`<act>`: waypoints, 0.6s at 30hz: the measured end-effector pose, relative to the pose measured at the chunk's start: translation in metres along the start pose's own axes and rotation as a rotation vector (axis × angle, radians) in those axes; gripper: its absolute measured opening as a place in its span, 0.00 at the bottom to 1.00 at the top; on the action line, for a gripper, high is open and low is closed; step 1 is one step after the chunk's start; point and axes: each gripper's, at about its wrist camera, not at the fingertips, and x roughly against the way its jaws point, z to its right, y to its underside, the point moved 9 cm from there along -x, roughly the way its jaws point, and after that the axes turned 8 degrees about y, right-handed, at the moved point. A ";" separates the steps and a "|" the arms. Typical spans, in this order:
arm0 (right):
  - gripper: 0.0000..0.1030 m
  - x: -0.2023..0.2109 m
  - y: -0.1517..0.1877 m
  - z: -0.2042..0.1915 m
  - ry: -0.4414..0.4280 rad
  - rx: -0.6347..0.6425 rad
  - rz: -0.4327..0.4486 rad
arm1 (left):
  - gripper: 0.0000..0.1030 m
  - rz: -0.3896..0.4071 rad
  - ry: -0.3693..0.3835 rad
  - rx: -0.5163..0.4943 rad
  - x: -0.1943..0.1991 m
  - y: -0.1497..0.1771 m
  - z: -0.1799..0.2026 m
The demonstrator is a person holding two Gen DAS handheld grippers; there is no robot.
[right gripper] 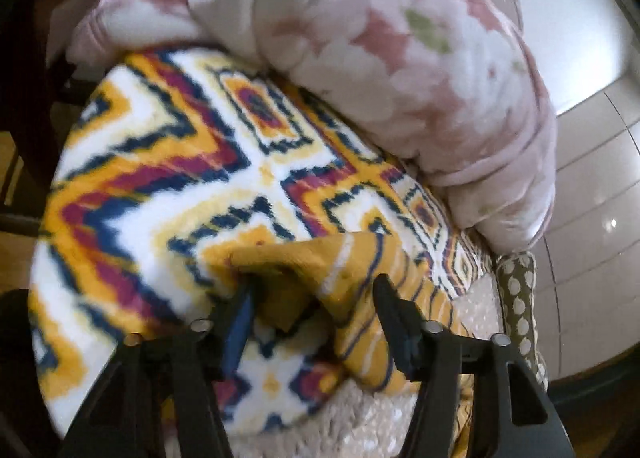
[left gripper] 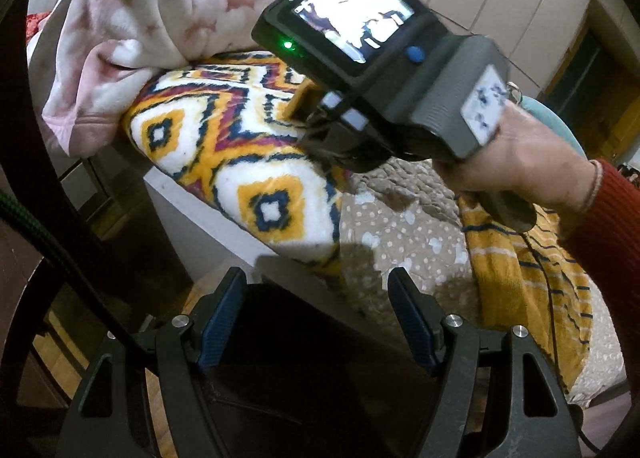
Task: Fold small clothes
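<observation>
A bed (left gripper: 400, 234) with a beige dotted cover carries a zigzag-patterned fleece blanket (right gripper: 168, 162) straight ahead of the right tool, a pink floral blanket (right gripper: 400, 58) heaped beyond it, and a mustard striped garment (left gripper: 516, 270) lying to the right of the left tool.

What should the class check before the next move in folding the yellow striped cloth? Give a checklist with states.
1. Left gripper free and open: ok.
2. Yellow cloth between the right gripper fingers: ok.
3. Right pads pressing firmly on cloth: cannot tell, picture blurred.
4. Cloth lying flat: not ok, bunched over the patterned blanket.
5. Pink blanket off the cloth: ok.
</observation>
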 end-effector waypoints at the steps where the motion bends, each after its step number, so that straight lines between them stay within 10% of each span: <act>1: 0.11 -0.003 0.001 0.003 -0.010 -0.024 -0.026 | 0.70 0.002 0.001 -0.001 0.001 -0.001 0.001; 8: 0.10 0.028 0.042 0.156 -0.039 -0.620 -0.055 | 0.70 0.003 0.030 -0.022 0.002 -0.005 0.021; 12: 0.11 0.054 0.170 0.282 -0.024 -1.142 -0.105 | 0.70 -0.004 0.044 -0.070 -0.001 -0.005 0.042; 18: 0.13 0.057 0.390 0.334 0.036 -1.591 -0.322 | 0.70 -0.034 0.052 -0.148 -0.017 -0.006 0.075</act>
